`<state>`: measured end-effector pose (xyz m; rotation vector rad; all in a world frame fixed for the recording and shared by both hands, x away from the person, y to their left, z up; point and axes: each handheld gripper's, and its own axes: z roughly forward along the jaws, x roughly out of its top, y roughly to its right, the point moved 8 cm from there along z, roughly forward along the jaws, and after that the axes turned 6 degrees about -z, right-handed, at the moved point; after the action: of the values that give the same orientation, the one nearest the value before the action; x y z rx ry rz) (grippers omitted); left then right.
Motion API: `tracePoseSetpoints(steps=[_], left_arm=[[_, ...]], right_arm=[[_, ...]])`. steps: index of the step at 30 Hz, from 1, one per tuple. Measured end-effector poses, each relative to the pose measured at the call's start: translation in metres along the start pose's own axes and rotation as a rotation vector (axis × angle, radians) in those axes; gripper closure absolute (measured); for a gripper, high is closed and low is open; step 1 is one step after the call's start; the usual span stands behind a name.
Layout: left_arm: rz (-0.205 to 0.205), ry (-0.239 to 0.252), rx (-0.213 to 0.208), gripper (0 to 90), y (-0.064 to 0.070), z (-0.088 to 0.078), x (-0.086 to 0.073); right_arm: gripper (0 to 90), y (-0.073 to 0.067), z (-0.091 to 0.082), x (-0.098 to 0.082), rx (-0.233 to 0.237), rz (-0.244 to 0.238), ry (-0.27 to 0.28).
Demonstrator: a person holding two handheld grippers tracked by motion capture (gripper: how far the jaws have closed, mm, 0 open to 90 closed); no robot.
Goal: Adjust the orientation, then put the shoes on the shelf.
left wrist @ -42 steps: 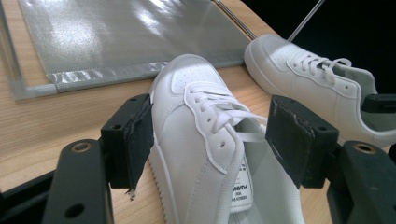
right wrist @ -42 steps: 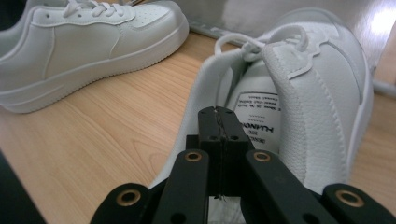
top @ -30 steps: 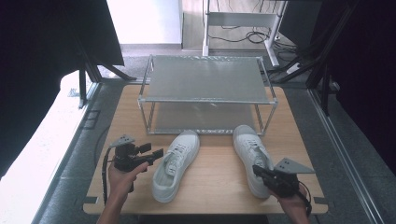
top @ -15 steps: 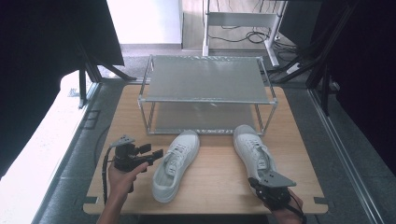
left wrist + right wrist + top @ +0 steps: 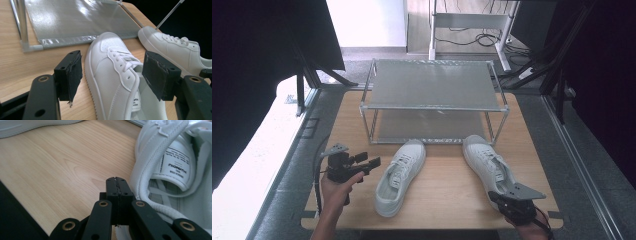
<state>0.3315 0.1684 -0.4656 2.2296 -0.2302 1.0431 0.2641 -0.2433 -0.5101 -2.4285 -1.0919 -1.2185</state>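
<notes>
Two white sneakers lie on the wooden table. The left shoe points its toe at the rack, and my left gripper hovers just left of it, jaws wide open. In the left gripper view that shoe lies ahead between the open pads with no contact. The right shoe lies to the right. My right gripper sits at its heel, shut with nothing held. In the right gripper view the closed tips rest just beside the shoe's heel collar.
A two-level metal shelf rack stands at the back of the table, its lower shelf just behind the shoes' toes. The table's near edge runs close behind both hands. Dark stands and cables surround the table.
My right gripper has slid a little toward the table's near edge at the right shoe's heel, still shut. The left gripper and both shoes have stayed put.
</notes>
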Motion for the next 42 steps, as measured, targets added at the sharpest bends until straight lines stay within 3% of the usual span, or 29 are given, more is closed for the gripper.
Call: tracePoseSetpoints(steps=[3,5,11,15,20,26,34,42], left_arm=[[0.006,-0.001,0.008,32.3,0.0,0.0,0.0],[0.016,-0.002,0.012,32.5,0.003,0.001,0.0],[0.071,0.006,0.012,32.9,0.014,-0.003,0.006],[0.095,0.024,0.013,33.0,0.017,-0.012,0.018],[0.112,0.001,0.031,34.5,0.017,-0.011,0.02],[0.141,-0.032,0.038,36.7,0.02,-0.007,0.016],[0.177,-0.126,0.073,37.8,0.02,0.007,0.001],[0.221,-0.211,0.116,39.1,0.021,0.029,-0.014]], right_arm=[[85.4,-0.008,-0.004,0.011,0.067,-0.013,0.083],[82.9,-0.01,-0.007,0.018,0.087,-0.004,0.126],[67.6,-0.001,-0.012,0.037,0.091,0.019,0.198],[56.1,0.009,-0.016,0.053,0.052,0.012,0.237],[47.8,0.03,-0.017,0.066,0.016,0.022,0.226],[45.2,0.054,-0.016,0.073,-0.032,0.026,0.181],[43.5,0.077,-0.01,0.057,-0.07,0.093,0.118],[44.6,0.087,-0.003,0.043,-0.083,0.122,0.075]])
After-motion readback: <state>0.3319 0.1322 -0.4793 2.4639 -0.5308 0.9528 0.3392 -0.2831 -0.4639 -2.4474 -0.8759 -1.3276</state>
